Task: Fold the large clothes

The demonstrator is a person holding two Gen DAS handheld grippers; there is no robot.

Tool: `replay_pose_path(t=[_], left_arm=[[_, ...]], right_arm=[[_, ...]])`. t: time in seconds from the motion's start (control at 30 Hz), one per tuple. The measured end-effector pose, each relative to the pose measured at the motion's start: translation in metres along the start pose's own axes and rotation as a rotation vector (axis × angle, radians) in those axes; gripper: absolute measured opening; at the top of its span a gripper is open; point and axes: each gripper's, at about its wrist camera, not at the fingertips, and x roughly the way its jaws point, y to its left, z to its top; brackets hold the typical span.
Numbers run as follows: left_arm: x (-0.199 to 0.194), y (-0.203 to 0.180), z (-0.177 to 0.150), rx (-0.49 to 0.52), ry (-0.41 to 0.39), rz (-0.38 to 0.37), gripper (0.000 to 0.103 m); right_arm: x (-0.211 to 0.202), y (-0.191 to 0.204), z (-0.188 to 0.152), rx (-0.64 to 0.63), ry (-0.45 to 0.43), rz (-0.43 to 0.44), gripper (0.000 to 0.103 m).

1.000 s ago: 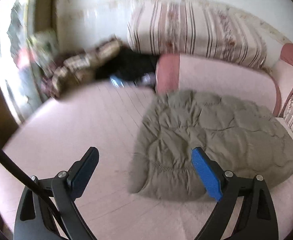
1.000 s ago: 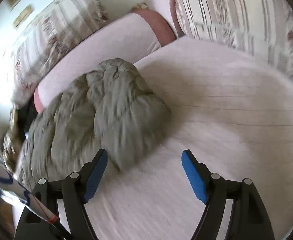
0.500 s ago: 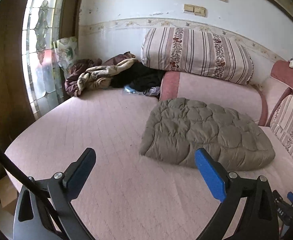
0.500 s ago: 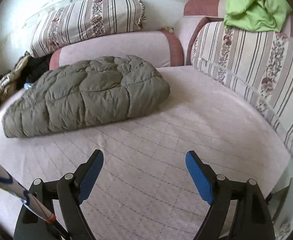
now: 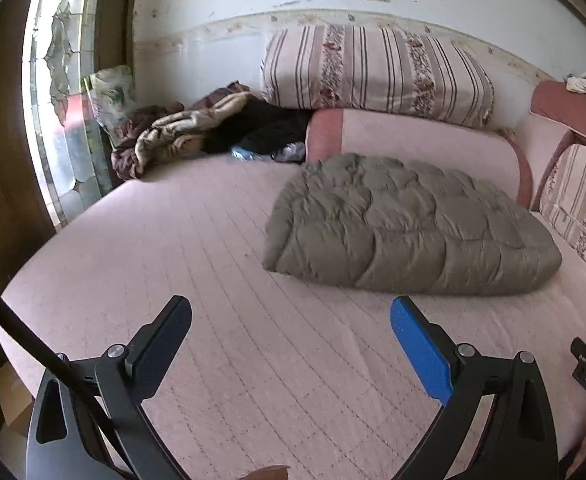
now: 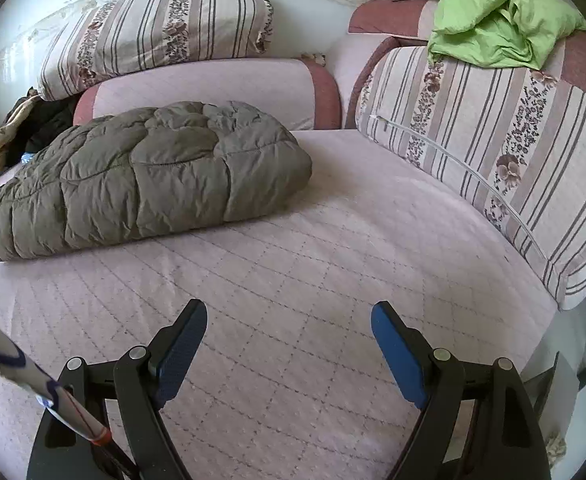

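Note:
A folded olive-grey quilted puffer coat [image 5: 405, 228] lies as a thick bundle on the pink quilted mattress [image 5: 213, 280], near the back cushions. It also shows in the right wrist view [image 6: 141, 176]. My left gripper [image 5: 291, 336] is open and empty, hovering over the mattress well in front of the coat. My right gripper [image 6: 289, 336] is open and empty, over the mattress in front of and to the right of the coat.
Striped floral cushions [image 5: 373, 72] and a pink bolster [image 5: 413, 148] line the back; another striped cushion [image 6: 493, 152] stands at the right. A heap of dark and tan clothes [image 5: 197, 132] lies back left. A green garment [image 6: 497, 20] sits on the right backrest. A window [image 5: 57, 92] is at left.
Both grippers have pulled back from the coat, which now lies folded and farther away. Both stayed open and empty.

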Motion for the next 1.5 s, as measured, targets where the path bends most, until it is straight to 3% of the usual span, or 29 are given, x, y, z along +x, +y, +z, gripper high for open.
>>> replay_pose_path(t=[0.47, 0.73, 1.03, 1.5], left_arm=[[0.010, -0.020, -0.014, 0.076, 0.047, -0.008, 0.099], [-0.022, -0.023, -0.026, 0.092, 0.077, 0.039, 0.099], [-0.054, -0.034, -0.053, 0.080, 0.156, -0.024, 0.099], [-0.079, -0.055, -0.053, 0.087, 0.141, -0.072, 0.099]], right_arm=[[0.002, 0.005, -0.004, -0.015, 0.000, -0.015, 0.088], [-0.009, 0.010, -0.002, -0.027, -0.044, 0.025, 0.089], [-0.026, 0.003, 0.001, -0.035, -0.095, 0.046, 0.091], [-0.041, 0.013, -0.014, -0.096, -0.069, 0.106, 0.092]])
